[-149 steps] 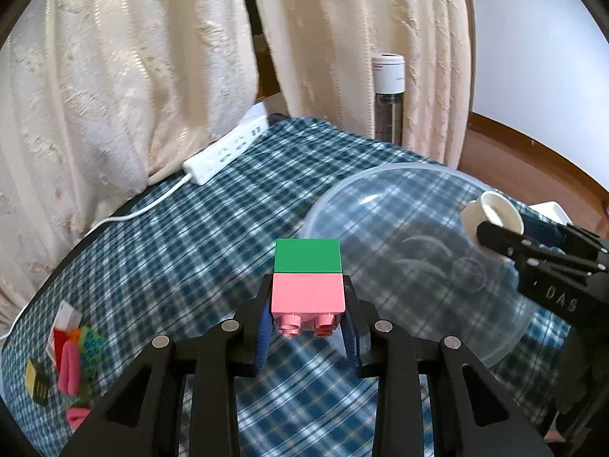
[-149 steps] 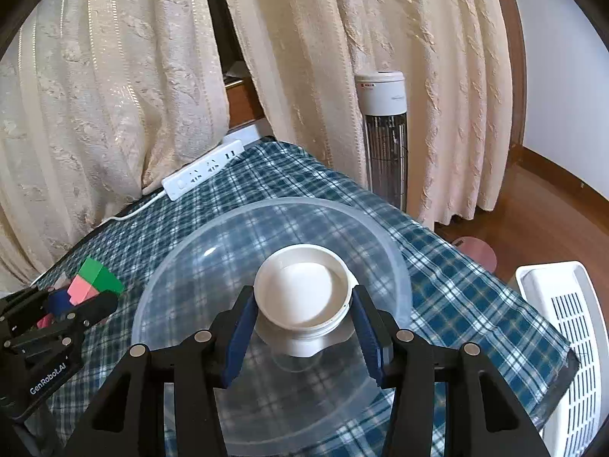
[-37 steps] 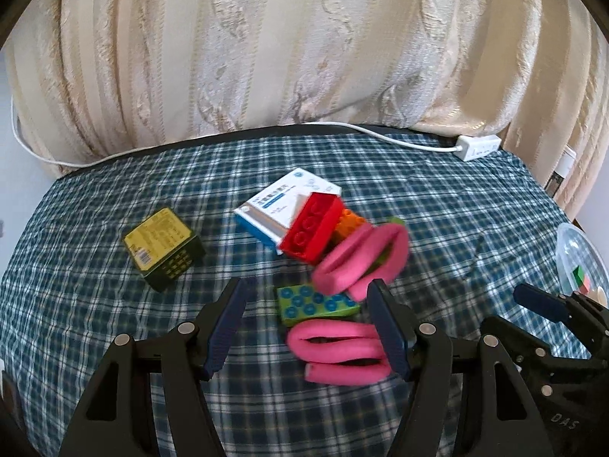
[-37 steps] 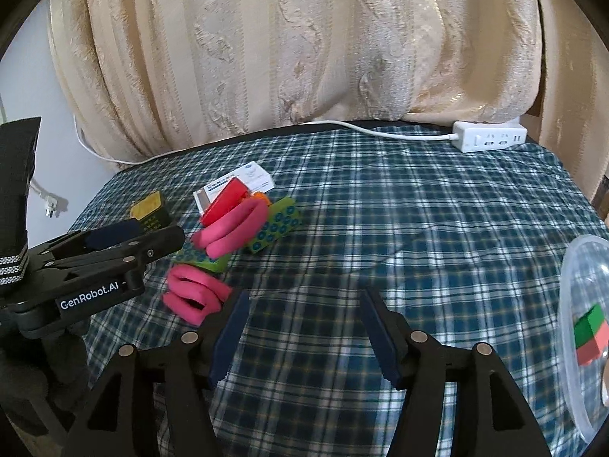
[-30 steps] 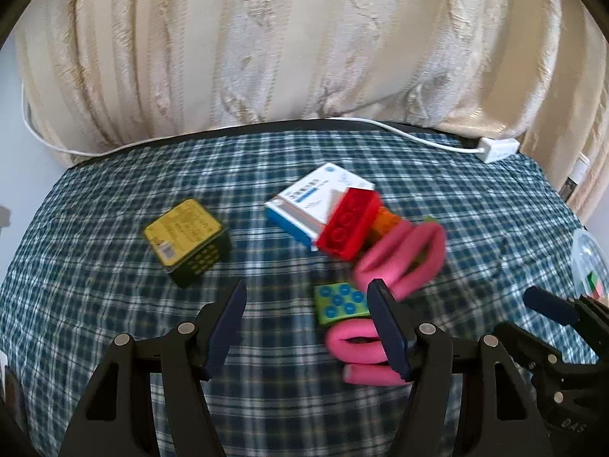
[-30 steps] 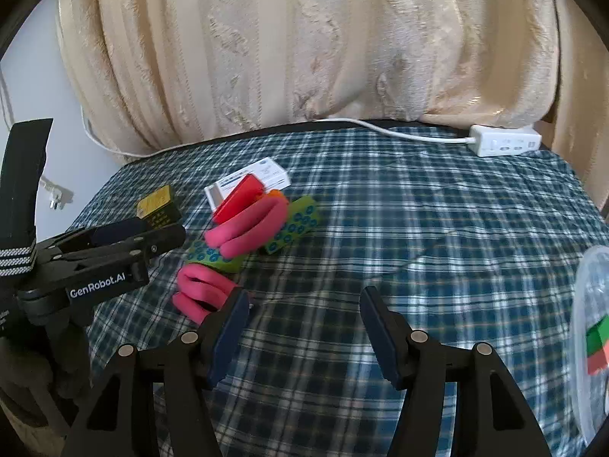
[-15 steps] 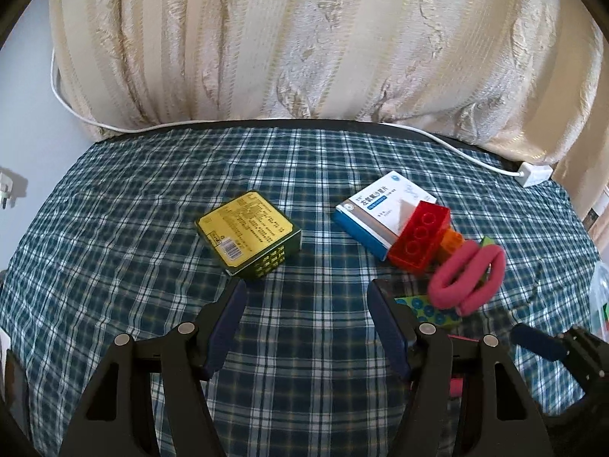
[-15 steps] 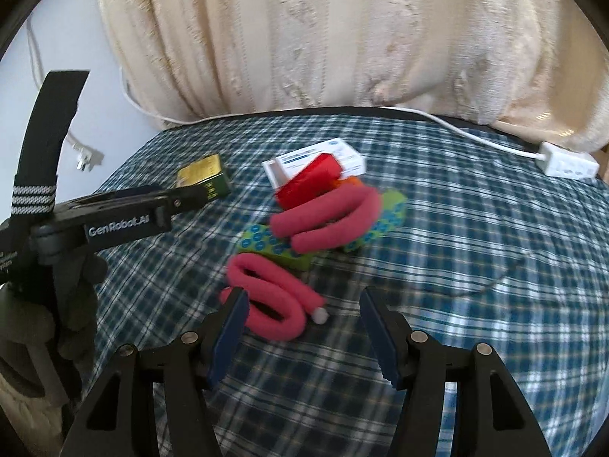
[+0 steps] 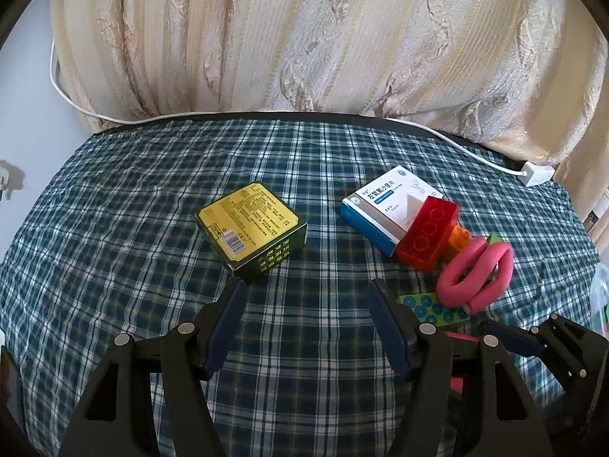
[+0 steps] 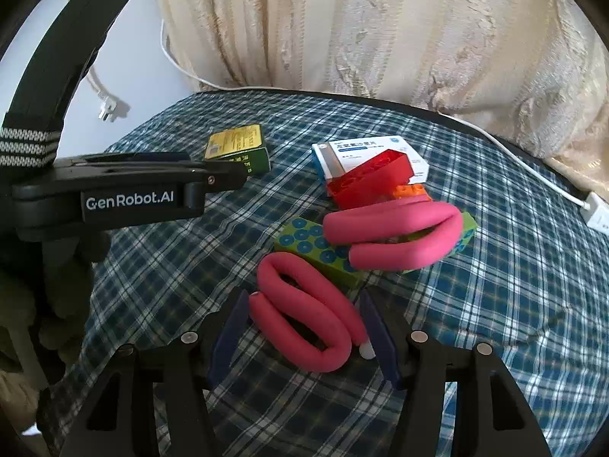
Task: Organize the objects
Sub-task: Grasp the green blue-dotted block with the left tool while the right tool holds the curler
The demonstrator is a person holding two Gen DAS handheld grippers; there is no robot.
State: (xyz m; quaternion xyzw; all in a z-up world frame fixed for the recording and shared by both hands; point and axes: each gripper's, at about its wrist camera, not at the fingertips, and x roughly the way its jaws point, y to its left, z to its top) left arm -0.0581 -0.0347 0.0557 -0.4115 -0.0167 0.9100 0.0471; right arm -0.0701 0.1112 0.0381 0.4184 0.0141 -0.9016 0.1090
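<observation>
Right gripper [image 10: 302,327] open, straddling the near pink foam loop [image 10: 304,316], pads not touching. Left gripper [image 9: 306,318] open, empty; yellow-green box [image 9: 251,228] lies at its 11 o'clock.

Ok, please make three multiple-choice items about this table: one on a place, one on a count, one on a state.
1. What leans on the blue-and-white box?
A. the red brick
B. the yellow-green box
C. the power strip

2. How many pink foam loops are there?
A. one
B. two
C. four

3. How is the right gripper?
A. shut on a brick
B. open around a pink loop
C. out of view

Answers:
1 A, the red brick rests tilted against the blue-and-white box.
2 B, one pink foam loop lies near and another lies on the dotted green block.
3 B, the right gripper has open jaws either side of the near loop.
</observation>
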